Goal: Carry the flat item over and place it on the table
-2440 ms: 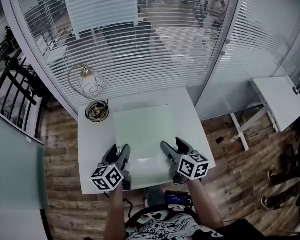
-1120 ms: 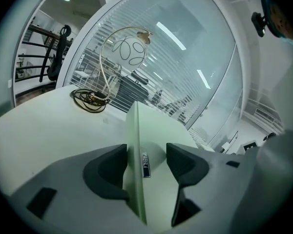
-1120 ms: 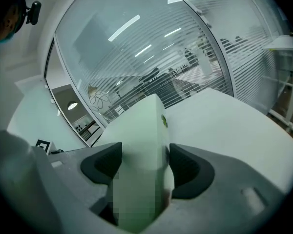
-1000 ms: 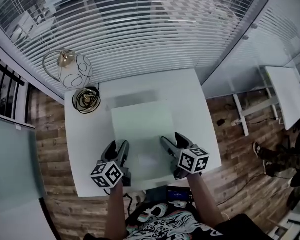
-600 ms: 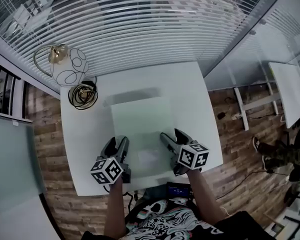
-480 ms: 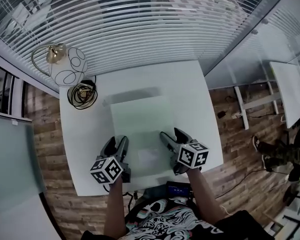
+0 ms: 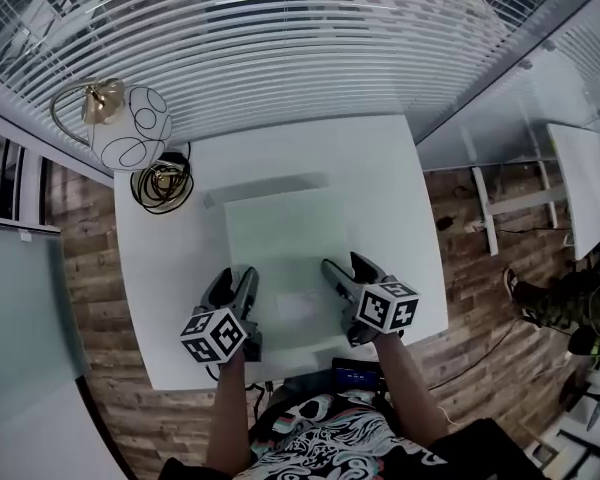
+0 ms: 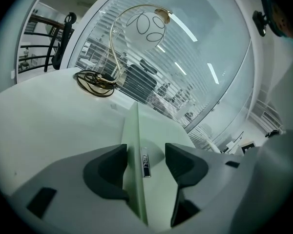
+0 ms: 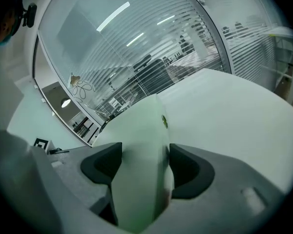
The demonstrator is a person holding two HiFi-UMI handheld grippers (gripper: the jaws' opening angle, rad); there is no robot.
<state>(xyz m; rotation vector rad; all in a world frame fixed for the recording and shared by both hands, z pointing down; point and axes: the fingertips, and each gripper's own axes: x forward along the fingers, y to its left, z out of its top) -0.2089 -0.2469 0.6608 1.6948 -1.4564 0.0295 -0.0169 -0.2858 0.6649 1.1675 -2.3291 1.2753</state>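
Observation:
The flat item is a pale green square panel with a small silver badge. It hangs level, just above the white table, and throws a grey shadow strip past its far edge. My left gripper is at its near left corner. In the left gripper view the jaws are closing with the panel between them. One pad touches the panel and a gap shows at the other. My right gripper is shut on the near right corner. There the panel fills the space between the pads.
A globe lamp on a brass arm and a coil of cable occupy the table's far left corner. A glass wall with blinds runs behind the table. A second white table stands to the right on the wooden floor.
The table has come closer and now lies under the panel and both grippers. The grippers keep their places on the panel's near corners.

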